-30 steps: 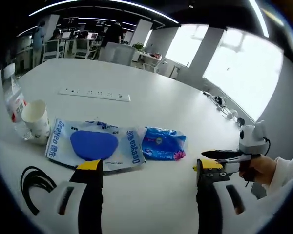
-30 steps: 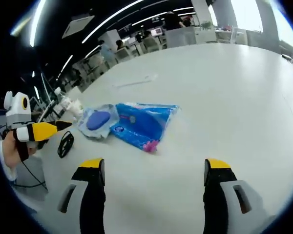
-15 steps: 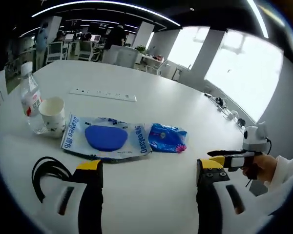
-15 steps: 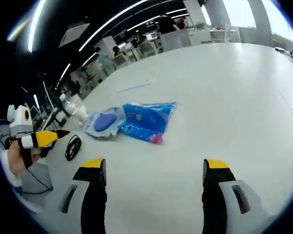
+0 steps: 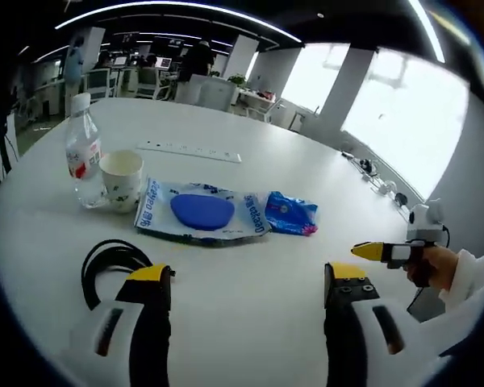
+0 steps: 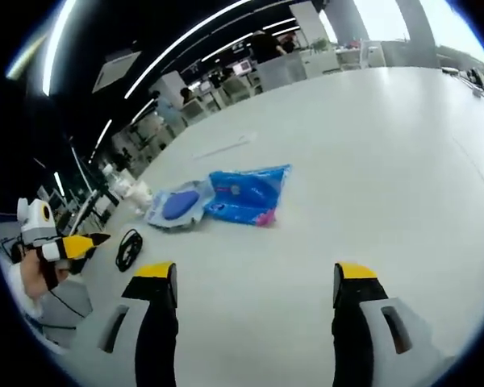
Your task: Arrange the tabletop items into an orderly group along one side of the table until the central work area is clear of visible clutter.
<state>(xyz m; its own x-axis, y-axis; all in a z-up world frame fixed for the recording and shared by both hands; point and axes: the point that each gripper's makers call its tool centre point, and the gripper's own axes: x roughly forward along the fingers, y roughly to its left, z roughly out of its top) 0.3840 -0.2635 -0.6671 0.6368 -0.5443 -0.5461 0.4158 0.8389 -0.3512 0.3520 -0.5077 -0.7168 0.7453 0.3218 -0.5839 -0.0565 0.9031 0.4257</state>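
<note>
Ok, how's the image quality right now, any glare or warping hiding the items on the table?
Left gripper view: the windows are blown out white, yet the bottle, paper cup and blue packets read sharply; fisheye bends the table edge. Right gripper view: the same packets look small and soft, and the ceiling light strips curve strongly.

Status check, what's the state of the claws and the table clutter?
Left claw open, right claw open, both empty. Bottle, paper cup, two packets, black cable lie mid-table, untouched. Nothing in the way.

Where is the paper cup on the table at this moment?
In the left gripper view, the paper cup stands at the left, touching the water bottle, just left of the white packet.
</note>
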